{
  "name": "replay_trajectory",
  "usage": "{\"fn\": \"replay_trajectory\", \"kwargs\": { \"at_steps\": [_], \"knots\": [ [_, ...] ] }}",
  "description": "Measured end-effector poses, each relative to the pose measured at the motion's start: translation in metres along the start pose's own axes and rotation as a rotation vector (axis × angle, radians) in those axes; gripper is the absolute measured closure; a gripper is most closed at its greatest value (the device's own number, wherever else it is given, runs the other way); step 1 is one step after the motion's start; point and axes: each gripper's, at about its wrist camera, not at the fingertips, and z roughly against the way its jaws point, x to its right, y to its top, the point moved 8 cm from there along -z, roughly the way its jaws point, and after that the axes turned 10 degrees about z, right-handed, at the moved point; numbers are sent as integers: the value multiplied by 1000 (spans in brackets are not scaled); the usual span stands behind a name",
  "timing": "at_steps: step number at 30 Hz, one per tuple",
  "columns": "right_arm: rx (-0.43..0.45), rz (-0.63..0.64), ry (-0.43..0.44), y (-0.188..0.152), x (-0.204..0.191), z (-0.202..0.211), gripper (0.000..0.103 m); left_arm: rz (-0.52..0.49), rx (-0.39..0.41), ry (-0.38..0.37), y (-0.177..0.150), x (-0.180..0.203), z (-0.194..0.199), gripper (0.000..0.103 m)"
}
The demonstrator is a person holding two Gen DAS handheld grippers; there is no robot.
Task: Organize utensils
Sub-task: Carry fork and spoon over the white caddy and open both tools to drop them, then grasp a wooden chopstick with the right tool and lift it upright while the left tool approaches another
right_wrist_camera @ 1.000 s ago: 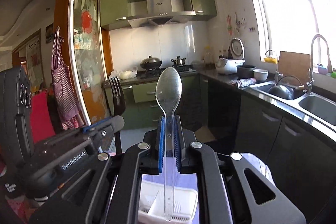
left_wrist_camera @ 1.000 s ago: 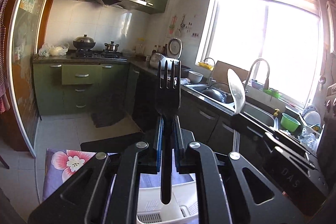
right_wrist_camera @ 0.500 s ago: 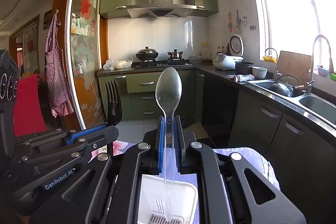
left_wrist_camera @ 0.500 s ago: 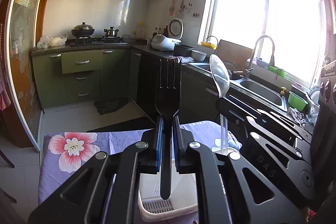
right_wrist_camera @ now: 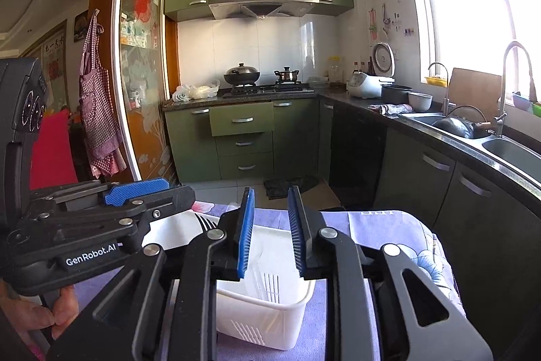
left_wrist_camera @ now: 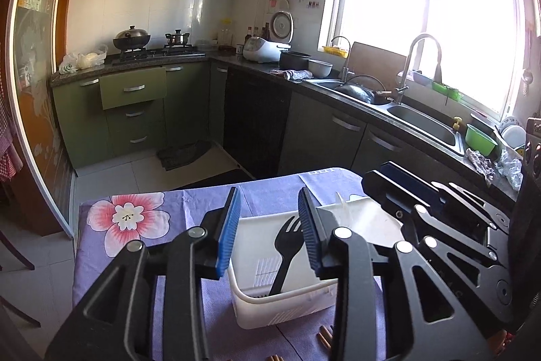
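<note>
A white plastic basket (left_wrist_camera: 250, 300) with two compartments stands on a purple flowered tablecloth (left_wrist_camera: 135, 225). A black plastic fork (left_wrist_camera: 287, 246) lies in its left compartment, tines up; its tines also show in the right wrist view (right_wrist_camera: 205, 221). My left gripper (left_wrist_camera: 269, 219) is open and empty above the fork. My right gripper (right_wrist_camera: 270, 225) is open and empty above the basket (right_wrist_camera: 270, 310). The clear spoon is not visible; the right compartment's floor is hidden behind the gripper.
The cloth-covered table ends just beyond the basket, with tiled floor (left_wrist_camera: 108, 178) behind it. Green kitchen cabinets (right_wrist_camera: 241, 137), a stove and a sink counter (left_wrist_camera: 419, 124) run along the back and right. Small brown sticks (left_wrist_camera: 324, 335) lie near the basket's front.
Both grippers tilted down toward the basket and opened. The left one let go of the black fork, which now lies in the basket. The right one let go of the clear spoon.
</note>
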Motion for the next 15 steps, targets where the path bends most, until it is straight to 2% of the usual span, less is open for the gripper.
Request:
{"fn": "replay_trajectory", "kwargs": {
  "at_steps": [3,5,6,7,9,12,13,14,15],
  "knots": [
    [29,-30,13,7,5,22,83,15,2,-23,6,3,16,66],
    [44,-40,8,9,9,44,77,31,-18,-21,5,0,30,49],
    [44,-47,3,8,11,56,68,40,-37,-3,0,-4,36,45],
    [38,-52,3,5,13,67,66,48,-68,21,-8,-9,40,40],
    [9,-54,2,-7,18,87,66,67,-187,76,-36,-24,42,39],
    [-74,-52,-6,-36,24,108,66,119,-423,142,-96,-50,35,41],
    [-112,-49,-4,-48,25,112,66,131,-498,154,-117,-57,32,47],
    [-143,-48,-3,-60,26,116,66,142,-568,164,-136,-62,29,58],
    [-176,-42,-5,-71,27,118,66,150,-623,176,-152,-66,27,62]
  ]
}}
